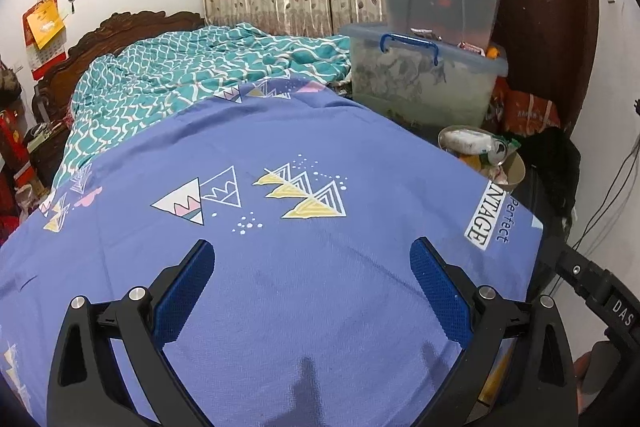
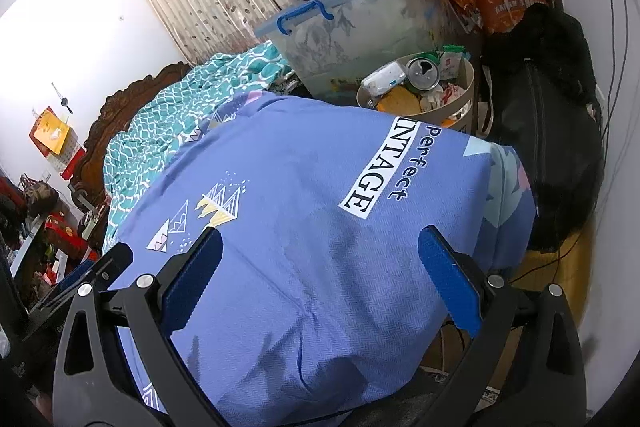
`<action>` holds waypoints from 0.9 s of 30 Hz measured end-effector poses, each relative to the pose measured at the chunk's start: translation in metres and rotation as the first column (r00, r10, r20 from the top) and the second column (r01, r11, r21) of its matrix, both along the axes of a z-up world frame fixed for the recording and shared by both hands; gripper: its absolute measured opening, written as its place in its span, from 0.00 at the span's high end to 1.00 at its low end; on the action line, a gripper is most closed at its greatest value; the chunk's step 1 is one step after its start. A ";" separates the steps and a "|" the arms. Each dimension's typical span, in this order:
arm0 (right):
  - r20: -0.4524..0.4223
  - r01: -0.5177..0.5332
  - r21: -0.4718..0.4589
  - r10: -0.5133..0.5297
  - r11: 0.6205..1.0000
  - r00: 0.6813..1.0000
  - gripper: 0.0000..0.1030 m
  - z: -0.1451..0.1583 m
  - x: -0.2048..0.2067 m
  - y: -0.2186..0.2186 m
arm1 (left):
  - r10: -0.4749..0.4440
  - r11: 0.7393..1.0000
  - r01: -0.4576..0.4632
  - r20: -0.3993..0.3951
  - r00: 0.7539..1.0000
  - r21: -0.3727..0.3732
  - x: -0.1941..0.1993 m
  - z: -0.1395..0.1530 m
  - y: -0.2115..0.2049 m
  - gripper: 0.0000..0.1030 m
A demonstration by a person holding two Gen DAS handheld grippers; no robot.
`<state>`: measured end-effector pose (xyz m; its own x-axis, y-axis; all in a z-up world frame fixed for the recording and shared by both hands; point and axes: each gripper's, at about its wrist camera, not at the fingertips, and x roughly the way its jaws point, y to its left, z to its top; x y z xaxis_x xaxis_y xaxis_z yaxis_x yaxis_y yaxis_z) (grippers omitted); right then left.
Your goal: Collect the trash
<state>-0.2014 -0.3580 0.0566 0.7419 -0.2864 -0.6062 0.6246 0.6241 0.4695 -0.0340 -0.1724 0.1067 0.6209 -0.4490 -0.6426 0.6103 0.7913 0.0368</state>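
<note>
Left tool (image 1: 312, 281) jaws apart, empty, over the blue bedspread (image 1: 280, 131). Right tool (image 2: 320, 269) likewise apart, empty. Trash sits in a round bin (image 2: 464, 95) beside the bed's far right corner: crushed can (image 2: 423, 74), wrappers, heaped to the rim. Risk: overfilled, a nudge could spill pieces. Lidded storage tub (image 2: 360, 23) and black bag (image 2: 548, 131) crowd the bin.

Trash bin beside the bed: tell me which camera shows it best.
The right wrist view. There the trash bin shows its open top with a can and wrappers inside. In the left wrist view the bin sits at the bed's edge, partly hidden.
</note>
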 end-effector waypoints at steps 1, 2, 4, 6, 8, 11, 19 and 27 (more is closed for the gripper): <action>0.000 0.001 0.001 -0.001 1.000 1.000 0.06 0.000 0.000 0.000 | 0.001 1.000 -0.001 0.003 1.000 0.003 0.000 -0.001 0.000 0.08; 0.000 0.001 0.001 -0.001 1.000 1.000 0.06 0.000 0.000 0.000 | 0.000 1.000 0.000 0.006 1.000 0.005 -0.001 -0.001 0.000 0.08; -0.001 0.002 0.001 -0.002 1.000 1.000 0.06 -0.001 0.000 0.000 | -0.004 1.000 0.004 0.005 1.000 0.001 -0.001 -0.002 0.000 0.08; -0.001 0.000 0.002 0.000 1.000 1.000 0.06 -0.001 0.000 0.000 | -0.003 1.000 0.003 0.004 1.000 0.002 -0.001 -0.002 0.001 0.08; -0.001 -0.001 0.001 0.001 1.000 1.000 0.06 -0.001 0.000 0.000 | 0.000 1.000 0.000 0.008 1.000 0.004 0.000 -0.002 0.001 0.08; -0.003 -0.003 0.000 0.003 1.000 1.000 0.06 -0.001 0.000 0.001 | -0.001 1.000 0.001 0.010 1.000 0.007 0.000 -0.002 0.001 0.08; -0.004 -0.005 0.001 0.005 1.000 1.000 0.06 -0.002 0.001 0.002 | -0.005 1.000 0.005 0.015 1.000 0.003 -0.001 -0.002 0.001 0.08; -0.005 -0.004 0.000 0.004 1.000 1.000 0.06 -0.002 0.001 0.003 | -0.005 1.000 0.005 0.017 1.000 0.012 -0.002 -0.001 -0.001 0.08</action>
<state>-0.2007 -0.3554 0.0550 0.7402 -0.2836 -0.6097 0.6245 0.6262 0.4668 -0.0363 -0.1739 0.1058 0.6295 -0.4443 -0.6374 0.6134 0.7878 0.0566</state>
